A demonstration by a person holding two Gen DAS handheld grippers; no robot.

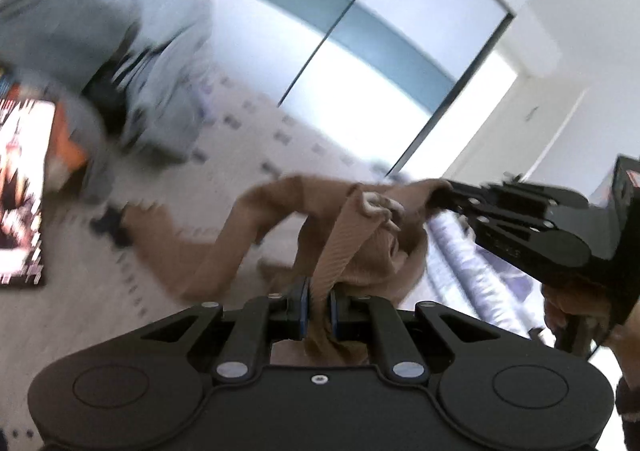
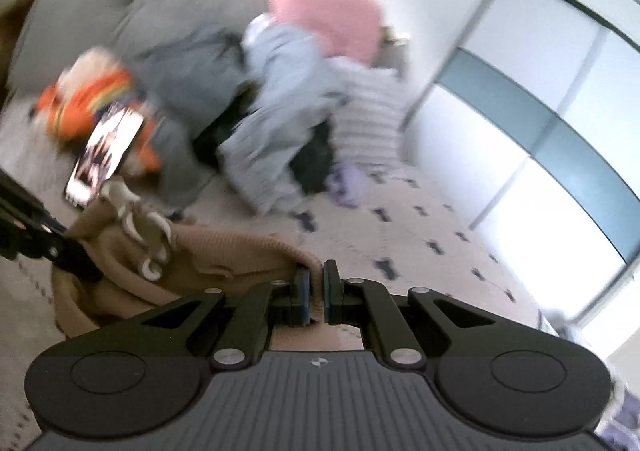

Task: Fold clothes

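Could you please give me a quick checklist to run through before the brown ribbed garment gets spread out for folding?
1. Left tool shut on the brown ribbed knit garment: ok, fabric sits between its pads.
2. Right tool shut on the same garment: ok, a fold of the edge is pinched.
3. Garment hanging flat between the two tools: not ok, it is bunched and twisted, with the cream drawstring tangled in the middle.
4. Garment clear of the pile of grey, striped and pink clothes: ok, the pile lies apart, further back.
5. Patterned cream bed cover free ahead for laying down: ok.
6. Which part of the garment each tool holds: cannot tell.
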